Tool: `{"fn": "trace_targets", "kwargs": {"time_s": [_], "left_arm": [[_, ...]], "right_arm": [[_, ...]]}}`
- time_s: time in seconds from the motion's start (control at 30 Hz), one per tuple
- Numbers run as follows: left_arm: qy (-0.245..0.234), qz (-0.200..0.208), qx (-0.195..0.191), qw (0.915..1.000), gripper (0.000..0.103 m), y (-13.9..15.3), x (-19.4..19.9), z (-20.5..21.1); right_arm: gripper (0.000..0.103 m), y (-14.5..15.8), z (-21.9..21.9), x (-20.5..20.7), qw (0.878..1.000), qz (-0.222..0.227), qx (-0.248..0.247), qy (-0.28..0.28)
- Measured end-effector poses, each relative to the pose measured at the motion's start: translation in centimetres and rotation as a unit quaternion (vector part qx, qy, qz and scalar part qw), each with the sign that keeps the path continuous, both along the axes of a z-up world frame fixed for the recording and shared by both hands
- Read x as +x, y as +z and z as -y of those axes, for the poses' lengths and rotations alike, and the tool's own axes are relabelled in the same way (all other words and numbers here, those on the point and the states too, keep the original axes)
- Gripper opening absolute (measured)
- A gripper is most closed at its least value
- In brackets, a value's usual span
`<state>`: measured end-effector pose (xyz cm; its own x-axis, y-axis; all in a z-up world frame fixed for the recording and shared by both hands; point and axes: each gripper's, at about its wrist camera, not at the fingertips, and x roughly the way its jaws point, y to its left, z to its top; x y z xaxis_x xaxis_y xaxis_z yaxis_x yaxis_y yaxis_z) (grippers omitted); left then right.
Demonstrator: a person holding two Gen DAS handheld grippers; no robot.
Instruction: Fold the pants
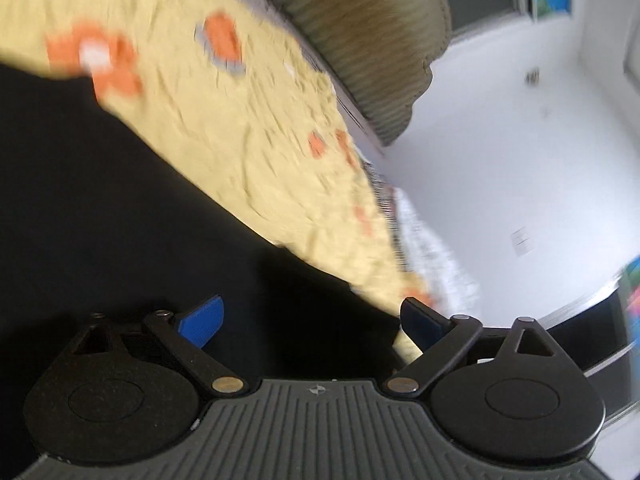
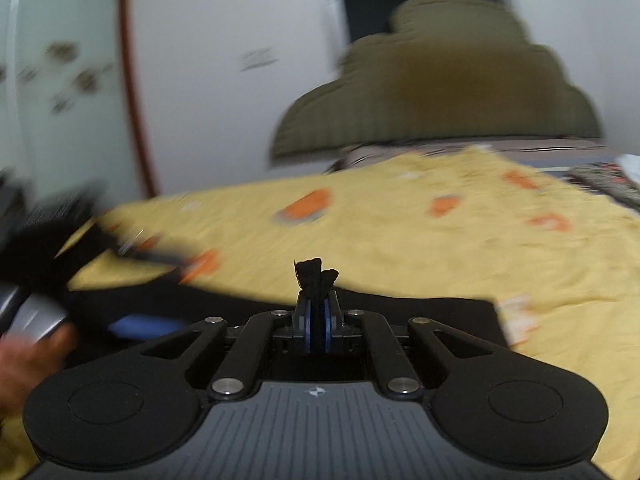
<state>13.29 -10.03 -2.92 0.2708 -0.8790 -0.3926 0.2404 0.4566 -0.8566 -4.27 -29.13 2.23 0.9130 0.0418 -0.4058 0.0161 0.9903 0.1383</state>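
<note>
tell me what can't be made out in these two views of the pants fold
- Black fabric pants, left wrist view: flat dark mass, no seams or folds readable; bottom hidden by the open left claw.
- Right wrist view: only a tuft of pants shows in the shut right claw.
- Orange patterns on the yellow bedspread: motion-blurred.
- Hand: cut off by the left edge.

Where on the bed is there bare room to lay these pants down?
Free: the yellow sheet between the black pants and the olive headboard. Crowded: the near left, where the left tongs hover; the right tongs grip the pants.
</note>
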Motion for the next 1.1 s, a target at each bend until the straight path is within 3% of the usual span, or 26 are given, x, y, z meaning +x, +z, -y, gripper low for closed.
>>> {"fn": "trace_targets", "kwargs": {"time_s": [0.17, 0.2, 0.23, 0.27, 0.33, 0.4, 0.5, 0.53, 0.7, 0.83, 0.9, 1.0, 1.1], "left_arm": [[0.004, -0.087, -0.051, 0.9949, 0.095, -2.6, 1.2, 2.1], [0.01, -0.098, -0.062, 0.9933, 0.088, -2.9, 1.5, 2.2], [0.013, -0.106, -0.071, 0.9917, 0.068, -3.2, 1.6, 2.3], [0.012, -0.106, -0.064, 0.9922, 0.056, -3.1, 1.9, 2.3], [0.013, -0.071, -0.01, 0.9974, 0.022, -2.4, 2.0, 2.4], [0.019, -0.024, 0.052, 0.9982, 0.01, -1.6, 1.7, 2.2], [0.029, 0.056, 0.13, 0.9895, 0.008, 0.0, 0.5, 1.7], [0.032, 0.085, 0.156, 0.9835, 0.005, 0.6, 0.0, 1.6], [0.05, 0.183, 0.247, 0.9501, 0.005, 2.2, -1.1, 0.9], [0.049, 0.204, 0.295, 0.932, 0.005, 1.6, -1.0, 0.6], [0.046, 0.209, 0.318, 0.9235, 0.005, 1.1, -1.2, 0.8], [0.043, 0.227, 0.329, 0.9155, 0.005, 1.2, -2.0, 0.5], [0.043, 0.235, 0.337, 0.9106, 0.005, 1.5, -2.5, 0.2]], "right_arm": [[0.006, -0.4, -2.9, -0.4, 0.999, 0.003, 0.001, 0.043], [0.006, -0.3, -3.6, -0.4, 0.998, 0.001, -0.012, 0.057], [0.006, -0.2, -4.5, -0.5, 0.997, 0.001, -0.027, 0.068], [0.006, -0.2, -5.0, -0.5, 0.997, 0.002, -0.038, 0.074], [0.006, -0.5, -6.3, -0.6, 0.995, -0.008, -0.067, 0.08], [0.006, -1.1, -7.2, -0.3, 0.993, -0.016, -0.083, 0.084], [0.006, -1.5, -7.9, 0.2, 0.993, -0.021, -0.065, 0.101], [0.006, -1.5, -8.3, 0.3, 0.992, -0.021, -0.063, 0.108], [0.006, -2.0, -10.0, 1.9, 0.989, -0.016, -0.059, 0.137], [0.006, -3.0, -11.4, 3.1, 0.987, -0.025, -0.064, 0.148], [0.008, -3.8, -11.7, 3.6, 0.984, -0.05, -0.06, 0.158], [0.01, -3.9, -11.8, 2.9, 0.98, -0.076, -0.066, 0.173], [0.01, -2.4, -9.9, 0.2, 0.983, -0.057, -0.063, 0.163]]}}
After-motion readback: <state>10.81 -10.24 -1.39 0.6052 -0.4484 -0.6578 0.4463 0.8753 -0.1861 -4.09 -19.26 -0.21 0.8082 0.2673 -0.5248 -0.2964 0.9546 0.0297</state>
